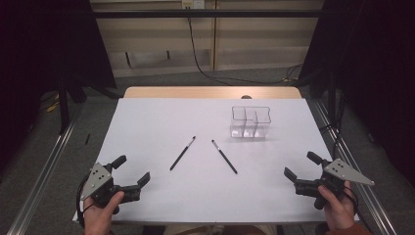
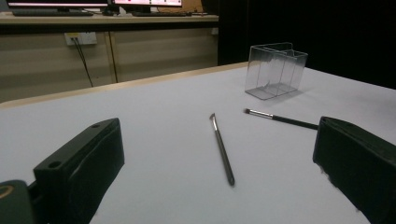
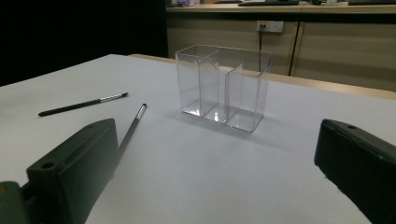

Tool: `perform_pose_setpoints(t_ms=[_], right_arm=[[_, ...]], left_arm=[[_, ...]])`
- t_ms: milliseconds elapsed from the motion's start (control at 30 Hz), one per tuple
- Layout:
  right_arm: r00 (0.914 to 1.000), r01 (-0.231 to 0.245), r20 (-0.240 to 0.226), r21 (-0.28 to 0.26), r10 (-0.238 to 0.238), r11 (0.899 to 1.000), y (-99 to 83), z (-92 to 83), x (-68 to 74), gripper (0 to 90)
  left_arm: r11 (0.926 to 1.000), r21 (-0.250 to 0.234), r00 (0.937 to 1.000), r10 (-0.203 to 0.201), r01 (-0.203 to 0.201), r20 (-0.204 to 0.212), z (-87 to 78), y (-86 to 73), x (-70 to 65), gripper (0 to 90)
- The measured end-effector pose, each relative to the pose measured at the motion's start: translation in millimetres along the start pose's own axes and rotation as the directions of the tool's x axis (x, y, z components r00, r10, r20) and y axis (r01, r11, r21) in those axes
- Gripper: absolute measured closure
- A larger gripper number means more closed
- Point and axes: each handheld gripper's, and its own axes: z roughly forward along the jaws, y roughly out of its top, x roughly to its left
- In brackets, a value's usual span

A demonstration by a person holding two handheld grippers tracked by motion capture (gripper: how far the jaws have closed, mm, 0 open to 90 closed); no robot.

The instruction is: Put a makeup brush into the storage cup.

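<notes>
Presently on the white surface (image 1: 147, 127): two thin dark brushes and one clear plastic holder, with a gripper at each near corner.

Left brush (image 1: 182, 153): lies flat near the middle, slanting from near-left to far-right, bristle end pointing away from the person. In the left gripper view it lies between the jaws' lines of sight, well ahead of them (image 2: 222, 149).

Right brush (image 1: 224, 156): lies flat just beside the first, slanting the other way, so the two far ends come near each other without touching. It shows in the right gripper view close to the left jaw (image 3: 130, 130).

Clear holder (image 1: 250, 122): stands upright toward the far right of the surface, divided into compartments, apart from both brushes.

Left gripper (image 1: 130, 174): held in the person's left hand (image 1: 100, 215) at the near left corner, jaws spread wide, nothing between them.

Right gripper (image 1: 302, 165): held in the right hand (image 1: 337, 210) at the near right corner, jaws likewise wide apart and holding nothing, pointing toward the brushes.
</notes>
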Motion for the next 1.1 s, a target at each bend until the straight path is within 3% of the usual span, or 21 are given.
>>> perform_pose_setpoints(t_ms=[100, 567, 933, 1033, 1100], right_arm=[[1.0, 0.003, -0.009, -0.001, -0.003, 1.0, -0.2, -0.2, 1.1, 0.0], [0.9999, 0.001, -0.013, 0.006, -0.001, 1.0, -1.9, 0.1, -1.3, 0.0], [0.9997, 0.003, -0.023, 0.006, -0.003, 1.0, -0.9, -1.0, 2.6, 0.0], [0.9995, 0.003, -0.031, 0.003, -0.003, 1.0, -0.2, 0.0, 3.9, 0.0], [0.9995, 0.005, -0.032, -0.002, -0.005, 1.0, 0.2, 0.1, 3.9, 0.0]], left_arm=[[0.9998, -0.008, 0.9998, -0.019, 0.019, 0.001, 0.6, 0.4, -0.6, 2.0], [0.9998, 0.021, 0.9997, -0.003, 0.003, 0.022, 5.5, 2.6, -1.5, 2.1], [0.9999, 0.011, 0.9995, 0.003, -0.003, 0.032, 6.2, 11.5, -7.9, 2.1], [0.9996, 0.007, 0.9984, -0.029, 0.028, 0.049, 7.3, 14.8, -8.9, 2.1], [0.9999, 0.013, 0.9984, -0.008, 0.008, 0.055, 11.4, 16.4, -10.8, 2.1]])
